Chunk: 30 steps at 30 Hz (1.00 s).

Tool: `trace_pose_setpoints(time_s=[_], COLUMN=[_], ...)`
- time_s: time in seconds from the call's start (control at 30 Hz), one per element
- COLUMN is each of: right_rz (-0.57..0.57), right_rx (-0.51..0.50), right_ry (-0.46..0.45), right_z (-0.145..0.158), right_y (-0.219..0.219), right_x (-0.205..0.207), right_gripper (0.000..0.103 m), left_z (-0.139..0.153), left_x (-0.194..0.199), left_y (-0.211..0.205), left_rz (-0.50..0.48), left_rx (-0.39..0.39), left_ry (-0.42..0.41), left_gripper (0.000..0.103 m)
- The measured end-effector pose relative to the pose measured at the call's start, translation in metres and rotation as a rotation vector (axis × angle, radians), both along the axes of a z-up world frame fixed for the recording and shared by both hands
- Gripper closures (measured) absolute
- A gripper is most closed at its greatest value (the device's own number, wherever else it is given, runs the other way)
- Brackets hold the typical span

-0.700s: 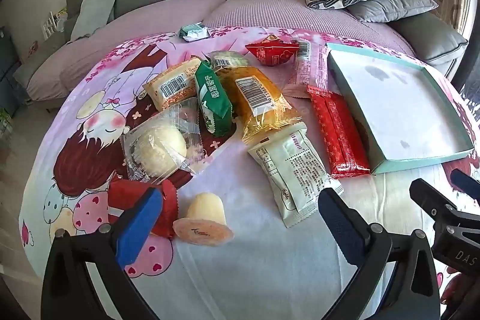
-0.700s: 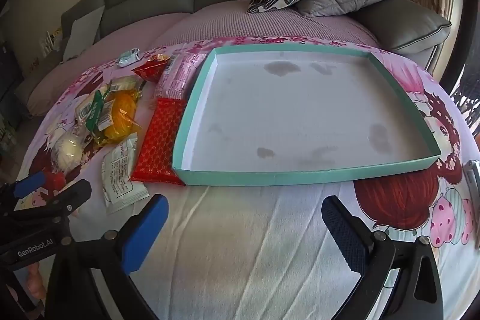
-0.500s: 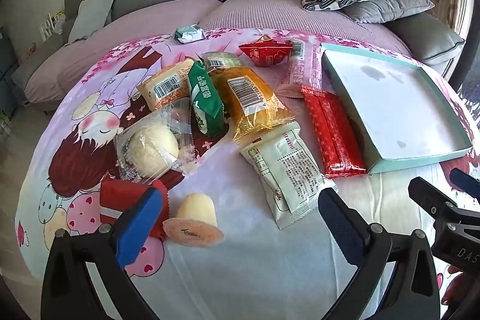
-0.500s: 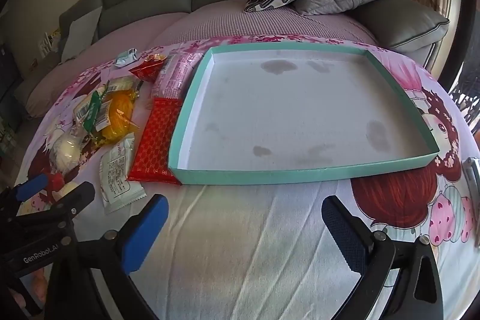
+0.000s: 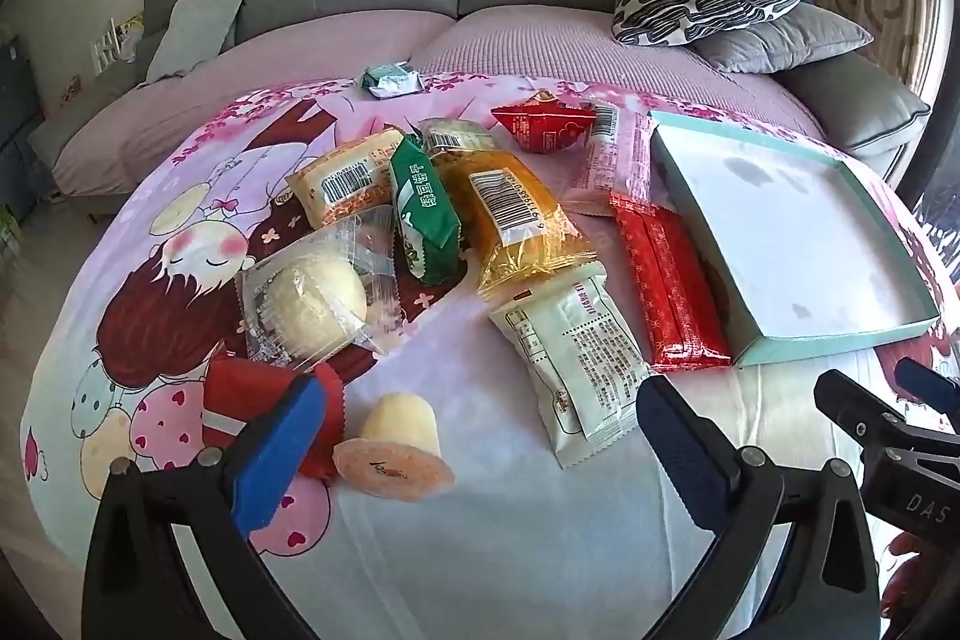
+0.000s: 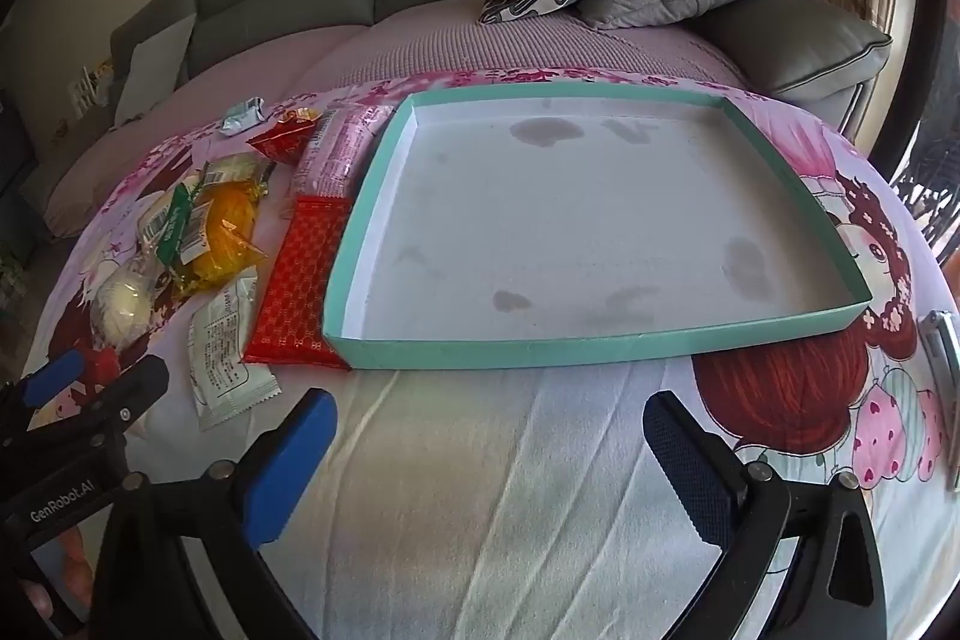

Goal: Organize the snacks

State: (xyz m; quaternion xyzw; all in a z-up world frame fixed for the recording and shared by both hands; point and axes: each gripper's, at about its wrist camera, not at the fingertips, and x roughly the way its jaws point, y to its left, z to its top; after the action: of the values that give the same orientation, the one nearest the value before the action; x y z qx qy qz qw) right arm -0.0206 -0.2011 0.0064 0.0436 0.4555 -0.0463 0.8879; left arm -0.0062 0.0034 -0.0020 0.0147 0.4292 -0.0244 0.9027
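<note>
My left gripper (image 5: 480, 430), jaws wide and empty like the right gripper (image 6: 489, 451), is nearer the jelly cup (image 5: 396, 448) at eleven o'clock; its long axis points toward me, and the teal tray (image 6: 600, 349) lies empty at two o'clock.

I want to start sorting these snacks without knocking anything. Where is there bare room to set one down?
The teal tray holds nothing, only stains. The cloth between its near wall and the grippers is bare too. Left of the tray it is crowded: the red packet lies against its wall and the other snacks overlap.
</note>
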Motion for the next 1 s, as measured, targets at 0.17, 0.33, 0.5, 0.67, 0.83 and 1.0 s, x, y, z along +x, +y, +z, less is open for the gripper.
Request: trace_pose_setpoints(time_s=[0.17,0.33,0.5,0.67,0.83,1.0], right_rz=[0.005,-0.002,-0.008,-0.014,-0.023,-0.031], right_rx=[-0.005,-0.012,-0.014,-0.017,-0.018,-0.009], right_ry=[0.004,0.005,0.001,-0.002,-0.008,-0.036], right_z=[-0.0009,-0.0013,-0.0013,-0.0009,-0.001,0.0015], right_y=[0.0002,0.0004,0.0002,-0.0003,-0.0006,-0.0018], right_x=[0.0007,0.0009,0.0007,0.001,0.0013,0.0003], right_gripper=[0.0,0.0,0.0,0.0,0.0,0.0], left_z=[-0.001,-0.0006,-0.0006,0.0018,0.004,0.0065], left_x=[-0.0008,-0.0024,-0.0027,-0.0043,-0.0057,-0.0066], left_y=[0.001,0.0043,0.0064,0.0065,0.0063,0.0071], left_rz=[0.006,0.005,0.004,-0.002,0.002,0.004], left_rx=[-0.006,-0.044,-0.055,-0.054,-0.048,-0.044], left_ry=[-0.003,-0.004,-0.004,-0.028,-0.047,-0.071], left_gripper=[0.0,0.0,0.0,0.0,0.0,0.0])
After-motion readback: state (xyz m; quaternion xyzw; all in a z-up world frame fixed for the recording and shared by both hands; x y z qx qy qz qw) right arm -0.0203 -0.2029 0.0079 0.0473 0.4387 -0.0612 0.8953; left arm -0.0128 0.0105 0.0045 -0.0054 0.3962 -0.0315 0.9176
